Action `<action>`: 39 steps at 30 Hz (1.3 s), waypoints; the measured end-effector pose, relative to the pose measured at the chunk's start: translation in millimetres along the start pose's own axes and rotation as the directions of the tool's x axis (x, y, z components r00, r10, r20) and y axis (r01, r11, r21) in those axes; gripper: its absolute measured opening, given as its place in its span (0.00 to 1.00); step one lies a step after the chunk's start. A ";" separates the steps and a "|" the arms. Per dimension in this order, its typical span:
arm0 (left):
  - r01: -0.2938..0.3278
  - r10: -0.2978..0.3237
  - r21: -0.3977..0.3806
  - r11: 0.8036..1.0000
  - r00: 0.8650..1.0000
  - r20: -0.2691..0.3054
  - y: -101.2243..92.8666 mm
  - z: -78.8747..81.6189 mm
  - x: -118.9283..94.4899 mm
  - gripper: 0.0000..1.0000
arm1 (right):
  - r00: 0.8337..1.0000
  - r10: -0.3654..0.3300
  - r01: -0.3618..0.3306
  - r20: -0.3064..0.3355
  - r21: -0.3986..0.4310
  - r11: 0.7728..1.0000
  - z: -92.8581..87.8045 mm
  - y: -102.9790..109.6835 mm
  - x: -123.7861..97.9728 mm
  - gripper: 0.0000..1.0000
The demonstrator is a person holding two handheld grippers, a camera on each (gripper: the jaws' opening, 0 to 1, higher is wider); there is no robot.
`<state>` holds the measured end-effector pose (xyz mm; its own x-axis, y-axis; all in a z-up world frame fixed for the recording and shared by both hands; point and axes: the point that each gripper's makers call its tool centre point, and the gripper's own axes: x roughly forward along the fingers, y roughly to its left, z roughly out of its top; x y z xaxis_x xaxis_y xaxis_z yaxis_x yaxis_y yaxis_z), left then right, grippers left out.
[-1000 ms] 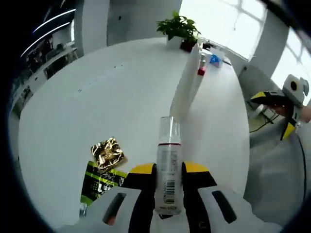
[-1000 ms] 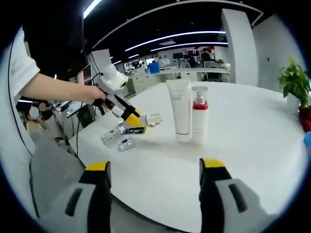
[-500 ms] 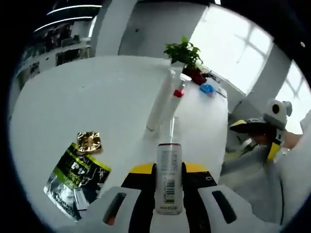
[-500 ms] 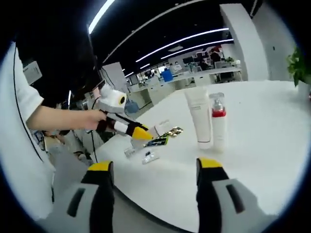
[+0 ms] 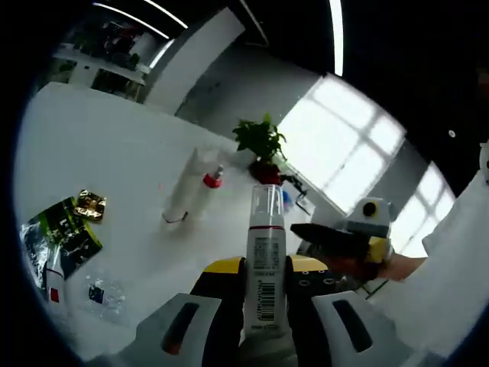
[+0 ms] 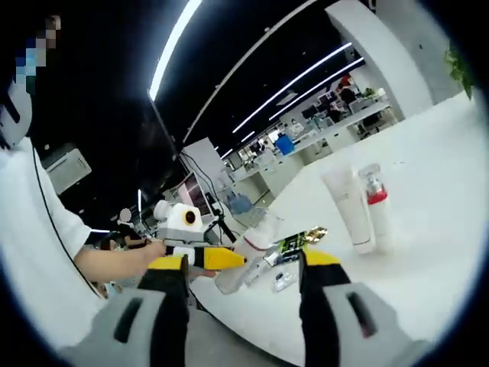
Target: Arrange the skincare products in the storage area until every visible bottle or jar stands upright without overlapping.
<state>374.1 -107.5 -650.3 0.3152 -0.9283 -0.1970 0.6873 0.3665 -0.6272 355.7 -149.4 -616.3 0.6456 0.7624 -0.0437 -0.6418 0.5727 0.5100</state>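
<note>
Clear-capped bottle (image 5: pixel 265 260) sits clamped in the left tool (image 5: pixel 264 269), off the table (image 5: pixel 114 168).

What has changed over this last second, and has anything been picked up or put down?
The left gripper has lifted the clear-capped bottle up off the white table, tilting it toward upright; its fingers were already shut on it. Nothing was let go. The right gripper stays open and holds nothing. The white tube and the red-collared bottle still stand together, and the sachets still lie flat.

A big white table (image 5: pixel 92 153) stands in an open office with a bright grid window (image 5: pixel 344 153), a potted plant (image 5: pixel 260 141), ceiling light strips (image 6: pixel 172 46) and distant desks (image 6: pixel 336 115).
</note>
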 end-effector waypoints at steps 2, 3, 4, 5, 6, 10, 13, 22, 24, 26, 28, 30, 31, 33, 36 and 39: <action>0.030 -0.030 0.000 1.000 0.999 0.030 -10.8 3.0 -0.6 0.17 | 1.000 0.014 -0.014 0.002 0.002 1.000 2.7 2.4 1.8 0.58; 0.050 -0.050 0.001 0.999 0.997 0.050 -17.8 4.8 -0.4 0.17 | 1.000 0.020 -0.020 -0.001 -0.001 1.000 3.3 3.4 3.0 0.58; 0.060 -0.059 0.000 0.998 0.997 0.053 -20.5 4.9 -0.3 0.17 | 1.000 0.026 -0.026 -0.005 -0.006 1.000 3.6 4.6 4.2 0.58; 0.084 -0.084 0.004 0.996 0.995 0.055 -28.2 4.5 0.3 0.17 | 0.999 0.036 -0.036 -0.012 -0.012 0.999 3.6 5.7 6.2 0.58; 0.099 -0.100 0.011 0.995 0.993 0.057 -33.1 4.3 0.8 0.17 | 0.999 0.051 -0.051 -0.014 -0.014 0.999 4.5 7.6 8.3 0.58; 0.168 -0.168 0.016 0.986 0.984 0.059 -55.3 3.1 3.7 0.17 | 0.993 0.116 -0.117 0.031 0.036 0.993 15.5 16.5 11.7 0.53; 0.201 -0.202 0.019 0.979 0.978 0.058 -64.7 2.1 4.1 0.17 | 0.988 0.146 -0.148 0.043 0.058 0.987 20.2 19.0 9.9 0.36; 0.223 -0.224 0.021 0.975 0.972 0.072 -74.3 0.7 7.4 0.18 | 0.984 0.170 -0.176 0.059 0.135 0.975 29.1 26.9 3.3 0.21; 0.191 -0.196 0.070 0.979 0.978 0.074 -70.4 1.8 9.9 0.19 | 0.989 0.141 -0.146 0.049 0.126 0.981 30.1 25.1 2.9 0.20; 0.151 -0.156 0.116 0.982 0.987 0.034 -69.2 -2.3 15.6 0.20 | 0.993 0.115 -0.119 0.038 0.115 0.986 30.7 24.0 3.4 0.19; 0.113 -0.116 0.144 0.983 0.993 0.017 -68.8 -1.5 19.4 0.21 | 0.996 0.076 -0.080 0.038 0.102 0.992 33.7 20.7 3.0 0.19; 0.023 -0.027 0.244 0.969 1.000 0.014 -64.8 4.1 22.5 0.22 | 0.999 0.028 -0.031 0.036 0.097 0.995 37.3 16.3 2.5 0.19; -0.009 0.006 0.274 0.962 1.000 0.012 -63.3 5.5 23.0 0.22 | 0.999 0.004 -0.008 0.035 0.095 0.995 38.3 13.2 2.3 0.19; -0.073 0.075 0.375 0.924 0.997 0.009 -61.5 8.5 23.8 0.21 | 0.998 -0.046 0.042 0.037 0.100 0.994 40.7 8.6 1.7 0.18; -0.169 0.192 0.494 0.853 0.981 0.004 -56.0 9.0 22.8 0.20 | 0.994 -0.110 0.108 0.025 0.067 0.992 41.2 5.3 0.7 0.18; -0.222 0.272 0.560 0.798 0.962 -0.007 -56.3 7.1 23.1 0.19 | 0.988 -0.155 0.152 0.030 0.086 0.985 41.5 5.4 0.2 0.18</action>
<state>347.3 -149.1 -614.2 0.4860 -0.7939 -0.3655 0.8452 0.5333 -0.0345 369.5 -158.7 -577.9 0.7492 0.6552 -0.0965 -0.4984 0.6537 0.5695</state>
